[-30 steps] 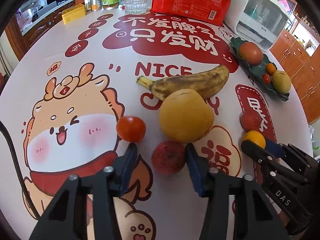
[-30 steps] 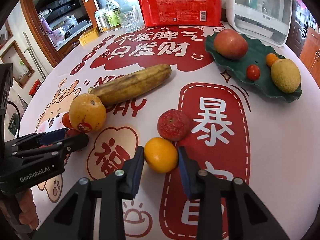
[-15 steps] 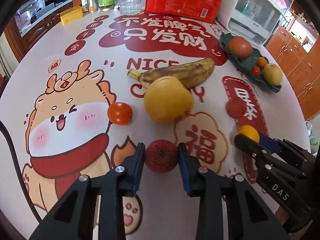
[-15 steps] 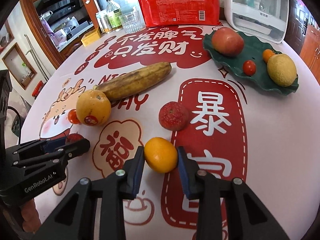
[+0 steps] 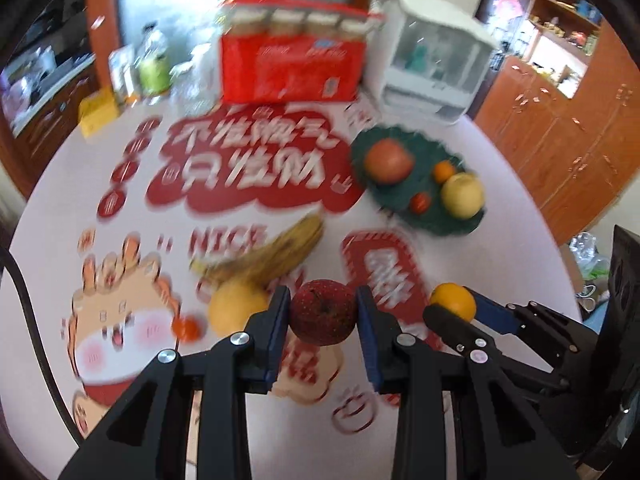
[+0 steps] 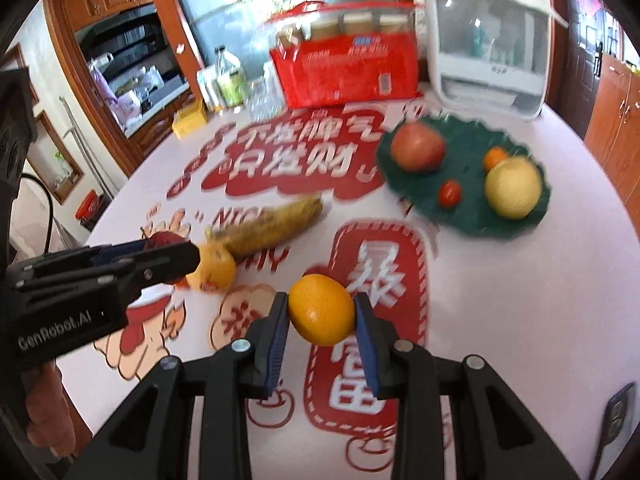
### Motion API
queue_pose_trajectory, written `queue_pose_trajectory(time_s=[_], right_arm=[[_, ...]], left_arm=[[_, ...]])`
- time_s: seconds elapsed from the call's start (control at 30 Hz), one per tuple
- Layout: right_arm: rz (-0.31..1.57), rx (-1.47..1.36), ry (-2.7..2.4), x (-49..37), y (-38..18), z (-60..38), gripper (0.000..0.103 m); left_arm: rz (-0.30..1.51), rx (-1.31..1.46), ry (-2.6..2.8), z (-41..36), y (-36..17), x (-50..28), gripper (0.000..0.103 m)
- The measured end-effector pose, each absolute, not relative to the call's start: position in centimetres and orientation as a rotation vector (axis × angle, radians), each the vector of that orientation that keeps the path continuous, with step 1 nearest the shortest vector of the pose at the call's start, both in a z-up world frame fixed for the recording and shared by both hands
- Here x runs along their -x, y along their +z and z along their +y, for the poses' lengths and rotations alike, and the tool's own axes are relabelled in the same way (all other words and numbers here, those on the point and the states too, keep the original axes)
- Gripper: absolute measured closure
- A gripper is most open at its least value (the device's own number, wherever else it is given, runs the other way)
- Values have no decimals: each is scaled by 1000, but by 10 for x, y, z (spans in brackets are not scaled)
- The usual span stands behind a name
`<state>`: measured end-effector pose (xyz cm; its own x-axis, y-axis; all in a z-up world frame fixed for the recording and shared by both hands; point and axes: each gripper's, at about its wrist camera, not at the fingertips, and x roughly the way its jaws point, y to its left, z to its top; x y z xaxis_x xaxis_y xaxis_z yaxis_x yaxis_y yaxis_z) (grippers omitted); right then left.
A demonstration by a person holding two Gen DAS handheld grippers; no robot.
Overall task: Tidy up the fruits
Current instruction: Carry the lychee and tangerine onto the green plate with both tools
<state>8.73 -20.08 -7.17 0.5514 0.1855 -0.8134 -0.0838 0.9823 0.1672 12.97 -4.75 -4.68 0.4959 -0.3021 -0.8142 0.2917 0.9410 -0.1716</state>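
Observation:
My left gripper is shut on a dark red apple and holds it above the table. In the right wrist view my right gripper is shut on an orange, also lifted. A green leaf-shaped plate at the back right carries a red apple, a small orange, a tomato and a yellow round fruit. On the cloth lie a spotted banana, a big yellow-orange fruit and a tomato.
A red pack of paper cups and a white appliance stand along the table's far edge, with bottles, a glass and a yellow box to their left. Wooden cabinets stand beyond the right edge.
The left jaws closed on the dark red apple, then lifted it off the cloth. The right gripper rose with the orange in its grip. Both views now look further across the table.

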Motion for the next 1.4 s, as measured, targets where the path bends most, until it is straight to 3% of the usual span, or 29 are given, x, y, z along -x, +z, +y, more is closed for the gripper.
queue_pose_trajectory(time_s=[0.37, 0.57, 0.8, 1.1, 1.4], right_arm=[[852, -116, 79, -167, 32, -269, 71], [827, -122, 13, -226, 60, -307, 71], [895, -172, -19, -277, 30, -334, 70], [1052, -210, -29, -302, -61, -337, 70], [1163, -225, -58, -312, -119, -341, 70]], left_arm=[[850, -85, -472, -120, 57, -191, 71], [815, -121, -494, -154, 78, -225, 71], [919, -105, -504, -187, 23, -267, 71], [1038, -89, -503, -213, -73, -286, 71], [1103, -78, -506, -223, -121, -288, 71]])
